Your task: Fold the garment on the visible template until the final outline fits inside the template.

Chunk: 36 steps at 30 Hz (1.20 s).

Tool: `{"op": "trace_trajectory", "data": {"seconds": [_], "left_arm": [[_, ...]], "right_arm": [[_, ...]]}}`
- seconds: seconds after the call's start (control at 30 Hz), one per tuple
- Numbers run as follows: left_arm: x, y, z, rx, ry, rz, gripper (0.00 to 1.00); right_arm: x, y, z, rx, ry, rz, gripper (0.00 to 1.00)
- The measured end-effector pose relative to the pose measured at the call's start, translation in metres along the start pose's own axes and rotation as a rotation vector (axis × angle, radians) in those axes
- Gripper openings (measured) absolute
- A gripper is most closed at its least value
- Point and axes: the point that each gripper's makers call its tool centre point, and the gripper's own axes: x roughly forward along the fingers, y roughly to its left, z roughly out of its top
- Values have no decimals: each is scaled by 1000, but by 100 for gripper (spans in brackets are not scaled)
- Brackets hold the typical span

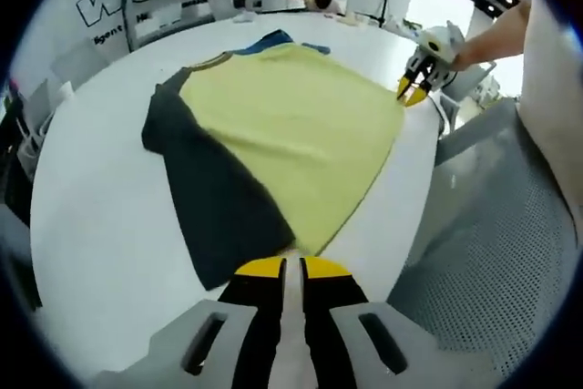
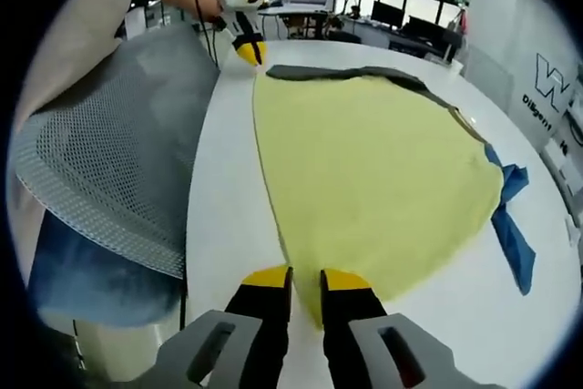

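A yellow shirt (image 1: 291,125) (image 2: 364,161) with dark sleeves (image 1: 219,198) lies flat on the white round table (image 1: 109,225) (image 2: 228,189). A blue piece of fabric (image 1: 273,40) (image 2: 510,225) sticks out at its neck end. My left gripper (image 1: 291,268) (image 2: 250,50) sits at one hem corner. Its jaws stand a narrow gap apart, with the fabric ending just ahead of the tips. My right gripper (image 2: 306,278) (image 1: 412,93) is at the other hem corner, slightly parted, and the yellow corner reaches into the gap.
A grey mesh chair back (image 1: 492,252) (image 2: 109,152) stands close against the table edge on the hem side. A person's arm holds each gripper. Shelves with bins and desks with monitors lie beyond the table's far rim.
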Motion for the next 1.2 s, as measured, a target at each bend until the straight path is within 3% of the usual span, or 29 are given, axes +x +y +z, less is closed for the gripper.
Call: {"op": "trace_trajectory", "data": {"seconds": [0.13,0.47,0.8,1.2], "left_arm": [[-3,22,0,-28,-2,77,15],[-4,59,-1,-126,-7,158,20],[7,60,-4,-184,17,143,21],[12,63,-19,-227,68,166,19]], "right_arm": [[3,-4,6,1,-14,-4,7],[4,-13,13,12,-27,-14,7],[4,-22,21,16,-43,-30,10],[4,-28,22,27,-44,-37,12]]}}
